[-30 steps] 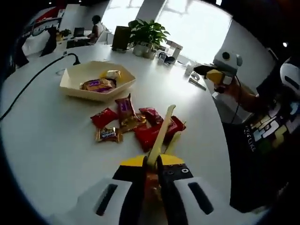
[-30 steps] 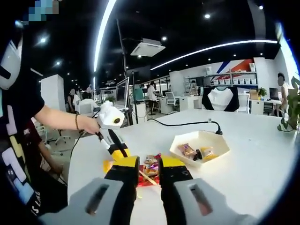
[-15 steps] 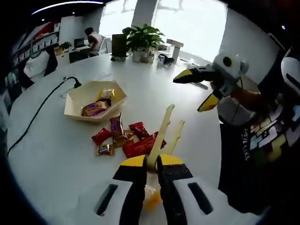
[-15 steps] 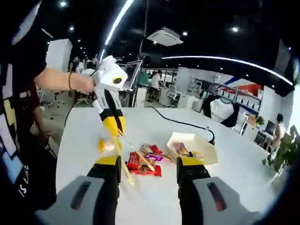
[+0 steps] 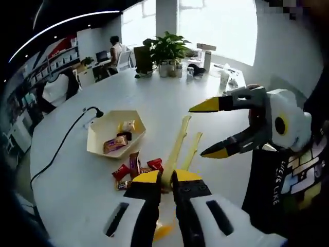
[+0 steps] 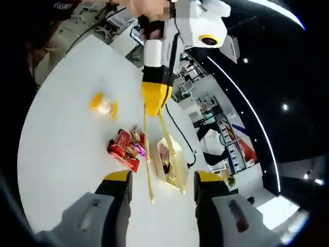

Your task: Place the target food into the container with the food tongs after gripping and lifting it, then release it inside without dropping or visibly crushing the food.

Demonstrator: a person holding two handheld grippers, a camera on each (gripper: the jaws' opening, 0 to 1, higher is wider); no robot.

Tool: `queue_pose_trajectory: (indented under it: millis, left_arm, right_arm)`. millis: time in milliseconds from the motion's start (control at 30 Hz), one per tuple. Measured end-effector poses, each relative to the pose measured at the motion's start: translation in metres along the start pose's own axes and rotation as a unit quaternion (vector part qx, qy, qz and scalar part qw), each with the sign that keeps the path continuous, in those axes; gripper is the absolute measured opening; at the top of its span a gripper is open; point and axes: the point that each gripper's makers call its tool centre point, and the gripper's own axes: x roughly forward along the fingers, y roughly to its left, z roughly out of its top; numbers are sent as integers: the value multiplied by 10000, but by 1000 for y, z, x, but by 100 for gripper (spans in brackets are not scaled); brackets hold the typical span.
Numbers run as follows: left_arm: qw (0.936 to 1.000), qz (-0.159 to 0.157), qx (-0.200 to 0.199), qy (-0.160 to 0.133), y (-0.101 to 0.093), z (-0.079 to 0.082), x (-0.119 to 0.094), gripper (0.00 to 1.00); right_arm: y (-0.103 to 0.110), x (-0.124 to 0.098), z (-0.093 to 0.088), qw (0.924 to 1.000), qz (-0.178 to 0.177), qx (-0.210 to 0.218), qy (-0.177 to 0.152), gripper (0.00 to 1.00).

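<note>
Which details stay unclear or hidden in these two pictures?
- Left gripper view: the tongs hide part of the loose candy pile; the brand print is too small.
- Left gripper view: how many candies lie in the tray; they overlap.
- Right gripper view: the tray is tilted, behind the tongs.

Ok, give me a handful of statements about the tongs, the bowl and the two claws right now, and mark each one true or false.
1. The left claw is shut on the food tongs. True.
2. The right claw is clamped on a snack. False: its jaws stand open with nothing between them.
3. The bowl already holds a few wrapped snacks. True.
4. The tongs are gripping a red packet. False: their tips are apart and hold nothing.
5. A pile of wrapped snacks lies on the white table beside the bowl. True.
6. An orange-wrapped candy sits inside the bowl. False: it lies alone on the table, apart from the pile.
</note>
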Motion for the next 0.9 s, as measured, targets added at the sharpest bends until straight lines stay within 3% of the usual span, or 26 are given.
queue_pose_trajectory:
  millis: [167,300,433,533,800,900]
  left_arm:
    - [9996,146,245,-27,-10,15,-4,8]
    - [9994,80,325,-30,-17,25,-2,9]
    - [9984,245,511,75,-17,31,2,9]
    - [9980,275,552,125,-17,34,5,9]
    - [9982,236,529,185,-26,41,8,9]
    - [9988,129,439,186,-26,41,9,9]
  right_arm:
    - [-10,-3,-7,9994,-261,-136,155,40]
    - [-15,-4,-11,9986,-352,-282,259,37]
    - [-18,-5,-15,9975,-436,-412,382,28]
    - [-18,-7,-16,9970,-471,-470,404,27]
    - [-20,-6,-24,9963,-509,-424,543,25]
    - [-19,-7,-25,9979,-436,-181,453,21]
